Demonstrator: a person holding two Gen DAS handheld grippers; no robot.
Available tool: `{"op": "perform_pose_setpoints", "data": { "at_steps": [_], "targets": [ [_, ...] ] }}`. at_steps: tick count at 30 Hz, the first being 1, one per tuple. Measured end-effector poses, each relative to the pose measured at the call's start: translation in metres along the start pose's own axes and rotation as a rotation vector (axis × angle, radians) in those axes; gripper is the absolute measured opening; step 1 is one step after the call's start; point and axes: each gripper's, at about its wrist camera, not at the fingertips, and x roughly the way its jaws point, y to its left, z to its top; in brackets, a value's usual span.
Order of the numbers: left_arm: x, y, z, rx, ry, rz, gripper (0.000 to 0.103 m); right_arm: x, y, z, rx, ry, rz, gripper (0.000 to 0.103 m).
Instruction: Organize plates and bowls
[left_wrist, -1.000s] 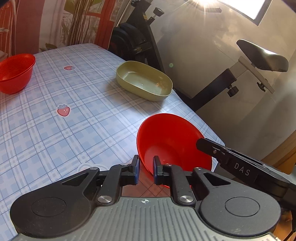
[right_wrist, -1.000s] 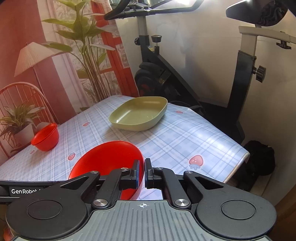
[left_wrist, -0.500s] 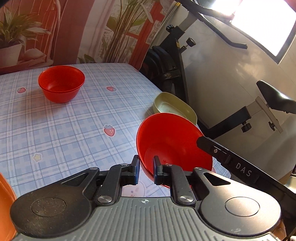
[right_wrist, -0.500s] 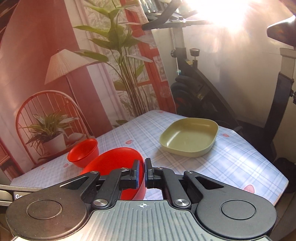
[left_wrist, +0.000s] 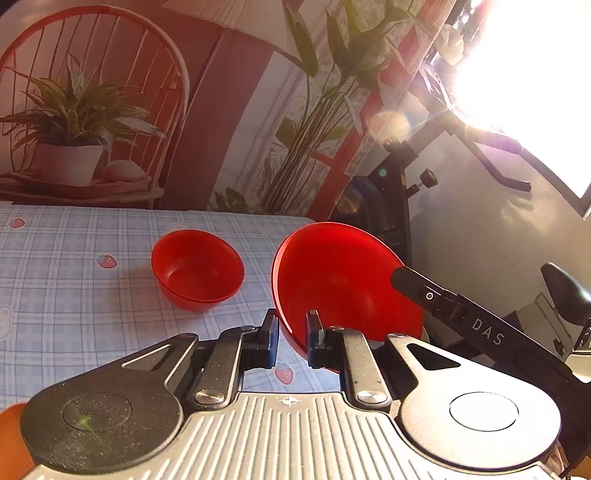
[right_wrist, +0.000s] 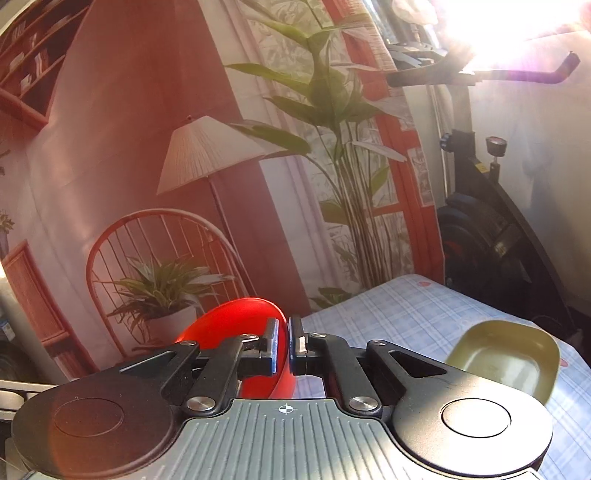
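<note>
A red bowl (left_wrist: 343, 284) hangs tilted above the table, held from two sides. My left gripper (left_wrist: 291, 334) is shut on its near rim. In the right wrist view my right gripper (right_wrist: 287, 343) is shut on the opposite rim of the same red bowl (right_wrist: 229, 321); its black finger (left_wrist: 436, 299) shows at the bowl's right edge in the left wrist view. A second, smaller red bowl (left_wrist: 197, 267) sits upright on the checked tablecloth (left_wrist: 74, 280), to the left of and beyond the held one. An olive green dish (right_wrist: 506, 362) rests on the table at the right.
A backdrop with a printed chair, potted plant and lamp (right_wrist: 207, 155) stands behind the table's far edge. An exercise bike (right_wrist: 476, 221) is off the table's right side. Something orange (left_wrist: 11, 435) shows at the lower left. Strong window glare fills the upper right.
Both grippers have risen and swung left with the red bowl held between them. The small red bowl moved toward the middle of the left view; the olive dish slid to the right.
</note>
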Motion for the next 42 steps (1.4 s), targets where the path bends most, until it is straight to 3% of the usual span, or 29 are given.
{"op": "perform_pose_setpoints", "data": {
  "at_steps": [10,17,31,33,34,38,42],
  "targets": [
    [0.045,0.047,0.036,-0.067,-0.019,0.124,0.015,0.111,0.016,0.001,-0.05,0.045,0.117,0.005],
    [0.081,0.066,0.042,-0.03,0.025,0.205,0.016,0.167,0.012,-0.019,-0.051,0.125,0.103,0.005],
    [0.111,0.078,0.032,0.068,0.051,0.262,0.016,0.193,0.006,-0.05,-0.065,0.186,0.042,0.007],
    [0.111,0.078,0.033,0.063,0.056,0.272,0.02,0.193,0.005,-0.052,-0.052,0.207,0.036,0.012],
    [0.11,0.078,0.034,0.054,0.058,0.273,0.027,0.192,0.004,-0.053,-0.051,0.212,0.033,0.015],
    [0.101,0.073,0.034,0.046,0.024,0.292,0.043,0.175,-0.002,-0.057,-0.08,0.201,0.041,0.016],
    [0.094,0.054,0.031,0.066,-0.02,0.296,0.046,0.151,-0.022,-0.056,-0.073,0.174,0.015,0.016]
  ]
}}
